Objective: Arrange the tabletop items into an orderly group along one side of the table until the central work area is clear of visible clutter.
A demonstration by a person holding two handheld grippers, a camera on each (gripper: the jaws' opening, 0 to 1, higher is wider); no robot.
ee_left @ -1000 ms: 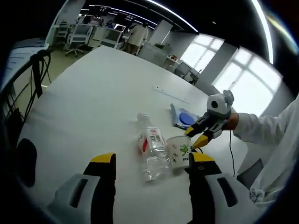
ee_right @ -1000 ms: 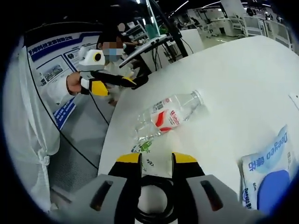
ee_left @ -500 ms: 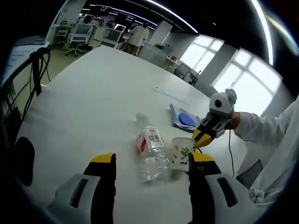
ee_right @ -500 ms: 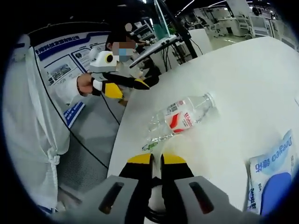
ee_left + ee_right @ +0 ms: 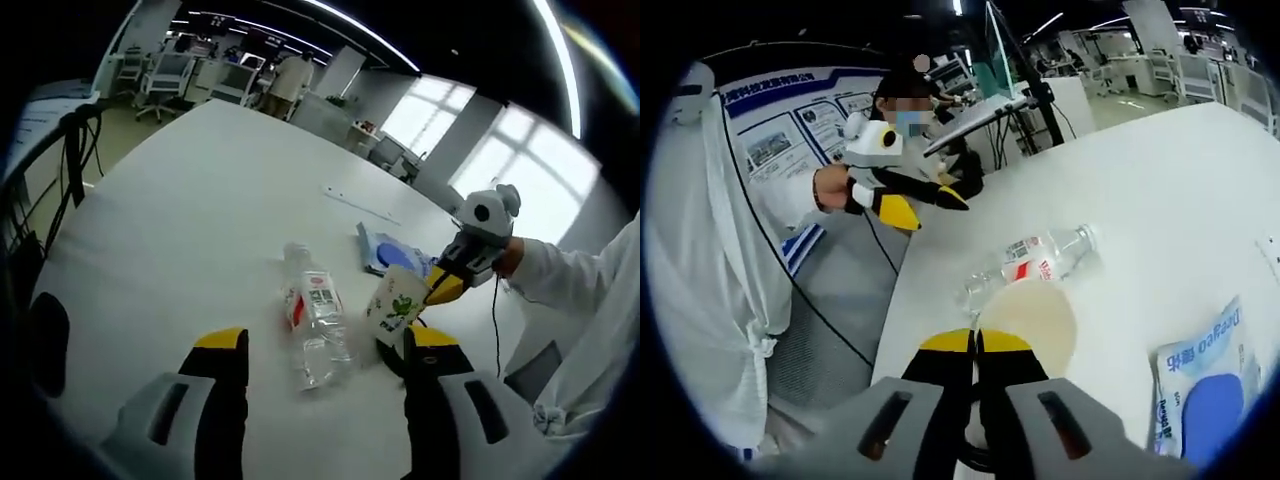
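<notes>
A clear plastic bottle (image 5: 312, 315) (image 5: 1035, 262) with a red and white label lies on its side on the white table (image 5: 200, 200) (image 5: 1160, 180). My right gripper (image 5: 432, 292) (image 5: 976, 343) is shut on the rim of a white paper cup (image 5: 396, 306) (image 5: 1032, 322) with a green print. The cup hangs tilted just above the table, beside the bottle's base. My left gripper (image 5: 327, 340) (image 5: 938, 212) is open and holds nothing, hovering near the table's edge short of the bottle. A blue and white pouch (image 5: 385, 250) (image 5: 1200, 385) lies flat beyond the cup.
A thin white strip (image 5: 365, 203) lies farther out on the table. Black cables (image 5: 85, 140) hang off the table's left edge. A person (image 5: 295, 75) stands far back among chairs and desks. Posters (image 5: 790, 130) and a monitor stand (image 5: 1010, 70) are behind the person's sleeve.
My right gripper closed on the cup's rim, then lifted and tilted the cup off the table. The bottle and pouch stayed put; the left gripper barely moved.
</notes>
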